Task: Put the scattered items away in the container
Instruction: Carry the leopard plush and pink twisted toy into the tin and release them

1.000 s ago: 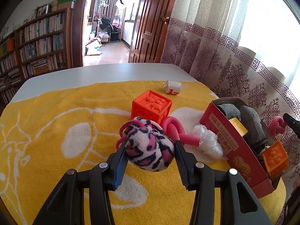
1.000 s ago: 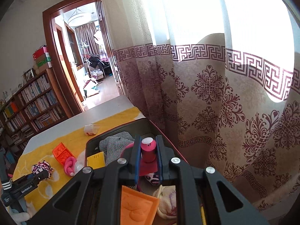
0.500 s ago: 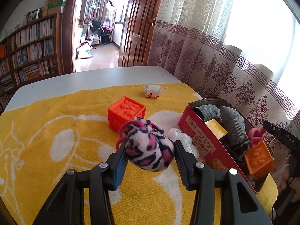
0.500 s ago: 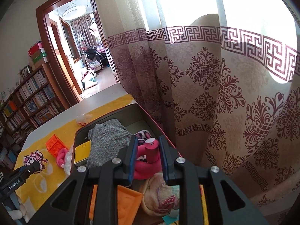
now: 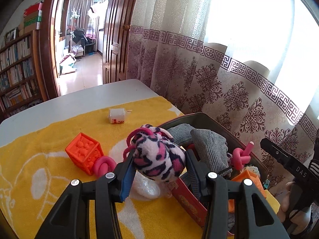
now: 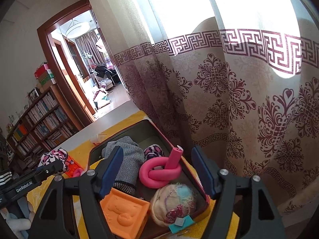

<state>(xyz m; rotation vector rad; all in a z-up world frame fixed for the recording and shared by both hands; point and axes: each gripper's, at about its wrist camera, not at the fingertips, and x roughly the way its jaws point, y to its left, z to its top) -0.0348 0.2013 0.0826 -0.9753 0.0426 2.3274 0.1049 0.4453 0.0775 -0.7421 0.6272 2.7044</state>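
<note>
Black gripper, blue pads, silver screws

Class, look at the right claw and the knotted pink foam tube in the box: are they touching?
Apart. The right wrist view shows the right claw with jaws just opened wide, clear space between each pad and the pink foam tube lying in the box.

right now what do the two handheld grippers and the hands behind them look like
Both the left gripper and the right gripper are black plastic frames with silver screws and blue ribbed pads. White lettering marks each body. The hand behind the left one wears a black cuff with white stripes.
</note>
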